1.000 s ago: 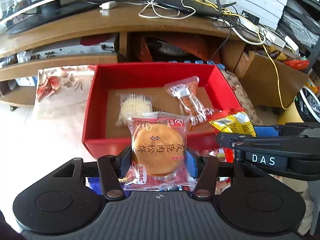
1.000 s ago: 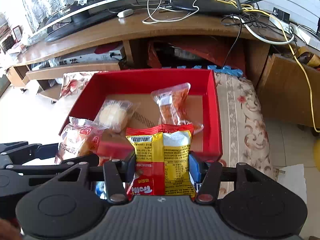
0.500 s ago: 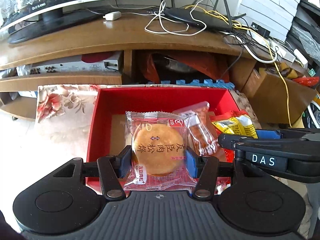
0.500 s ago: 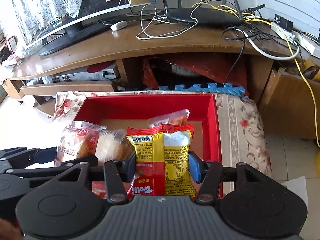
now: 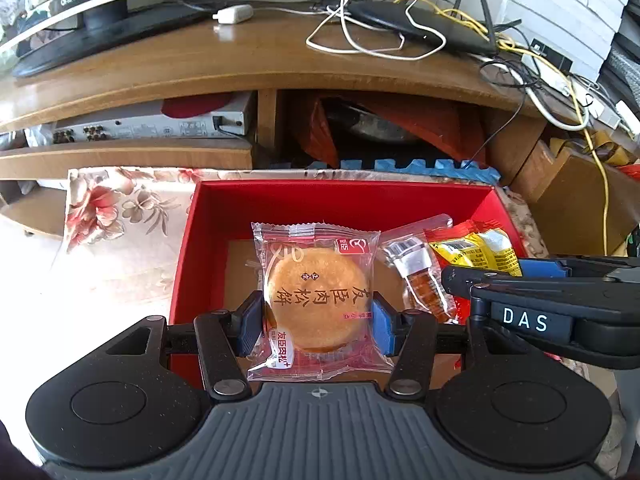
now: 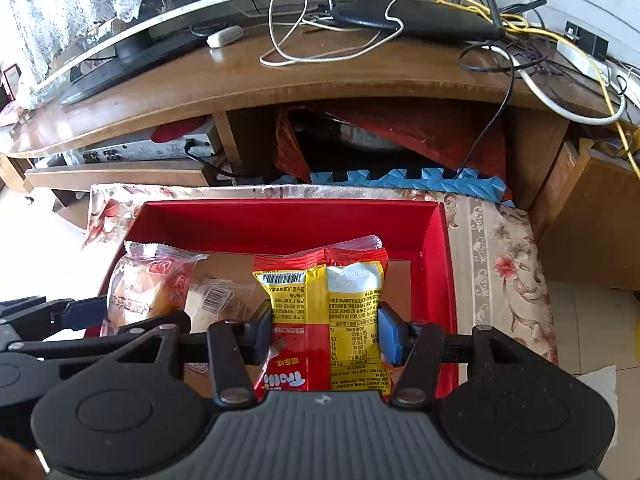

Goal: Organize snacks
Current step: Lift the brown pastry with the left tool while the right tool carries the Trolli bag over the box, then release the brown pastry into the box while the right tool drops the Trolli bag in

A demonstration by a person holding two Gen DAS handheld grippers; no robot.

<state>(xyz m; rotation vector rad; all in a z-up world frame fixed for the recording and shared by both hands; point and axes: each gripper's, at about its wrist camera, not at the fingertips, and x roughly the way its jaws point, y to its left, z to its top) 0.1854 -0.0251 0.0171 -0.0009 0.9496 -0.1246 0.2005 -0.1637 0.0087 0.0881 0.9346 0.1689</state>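
Observation:
My left gripper (image 5: 316,322) is shut on a clear-wrapped round pastry (image 5: 318,300) and holds it over the red box (image 5: 340,200). My right gripper (image 6: 324,330) is shut on a yellow and red snack packet (image 6: 324,312), also over the red box (image 6: 288,216). In the left wrist view the right gripper (image 5: 520,292) shows at the right with the yellow packet (image 5: 476,250). A clear packet of orange-brown snack (image 5: 420,276) lies in the box between them. In the right wrist view the pastry (image 6: 148,284) and another clear packet (image 6: 216,296) show at the left.
The box sits on a floral cloth (image 6: 504,264) on a low surface. Behind it stands a wooden TV stand (image 5: 240,68) with a monitor, router and tangled cables (image 5: 372,36). Blue foam mat (image 6: 400,178) lies behind the box. A cardboard box (image 5: 580,196) stands at right.
Both grippers have moved forward and over the red box with their snacks. The box now lies right below the held packets. Both grips are unchanged.

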